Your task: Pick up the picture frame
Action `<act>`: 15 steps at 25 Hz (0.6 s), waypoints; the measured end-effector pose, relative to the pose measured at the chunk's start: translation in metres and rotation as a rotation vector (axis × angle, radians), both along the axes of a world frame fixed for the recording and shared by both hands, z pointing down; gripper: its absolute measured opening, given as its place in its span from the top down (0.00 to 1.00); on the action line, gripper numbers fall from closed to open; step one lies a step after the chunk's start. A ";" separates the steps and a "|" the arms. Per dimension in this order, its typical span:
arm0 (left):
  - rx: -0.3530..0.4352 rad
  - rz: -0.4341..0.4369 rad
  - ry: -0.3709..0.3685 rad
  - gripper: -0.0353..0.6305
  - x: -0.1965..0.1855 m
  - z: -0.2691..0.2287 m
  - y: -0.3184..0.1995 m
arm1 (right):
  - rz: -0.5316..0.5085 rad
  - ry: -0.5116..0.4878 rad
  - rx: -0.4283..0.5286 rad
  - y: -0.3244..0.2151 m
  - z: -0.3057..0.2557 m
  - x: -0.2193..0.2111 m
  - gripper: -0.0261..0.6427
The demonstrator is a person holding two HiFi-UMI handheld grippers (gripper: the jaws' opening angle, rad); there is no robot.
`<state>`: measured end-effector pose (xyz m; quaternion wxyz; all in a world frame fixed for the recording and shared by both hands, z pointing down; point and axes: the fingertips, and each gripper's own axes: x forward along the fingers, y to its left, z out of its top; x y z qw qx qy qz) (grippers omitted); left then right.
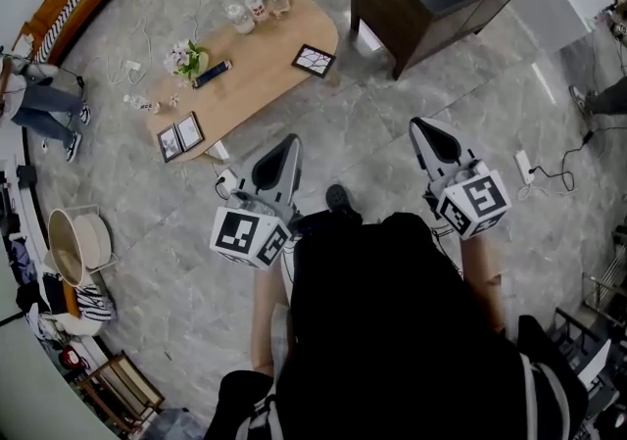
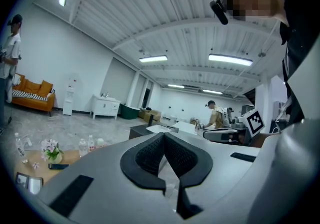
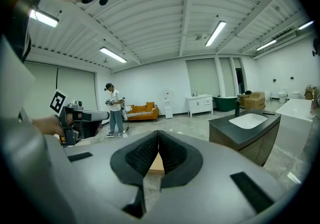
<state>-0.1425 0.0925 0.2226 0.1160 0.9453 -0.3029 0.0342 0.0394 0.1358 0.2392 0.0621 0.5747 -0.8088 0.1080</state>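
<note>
Left gripper [image 1: 284,152], right gripper [image 1: 428,134] closed, empty, held level for approach; frame [image 1: 313,60] on table [image 1: 263,71] well ahead.

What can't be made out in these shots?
Head view: images inside the single picture frame and the pair of frames on the table, too small.
Left gripper view: pair of frames cut off at the lens edge, blurred.
Right gripper view: table mostly hidden behind the right gripper's shut jaws; only a sliver shows.
Which frame is the target: cannot tell.
</note>
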 end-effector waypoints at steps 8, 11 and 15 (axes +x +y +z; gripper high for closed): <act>-0.029 0.001 0.004 0.93 -0.014 0.012 -0.042 | 0.001 0.008 -0.041 -0.042 0.011 -0.014 0.94; -0.063 -0.017 0.024 0.93 -0.014 0.019 -0.053 | 0.002 0.015 -0.056 -0.057 0.017 -0.007 0.94; -0.070 -0.051 0.057 0.93 -0.016 0.020 -0.072 | -0.026 0.004 -0.081 -0.088 0.032 0.000 0.94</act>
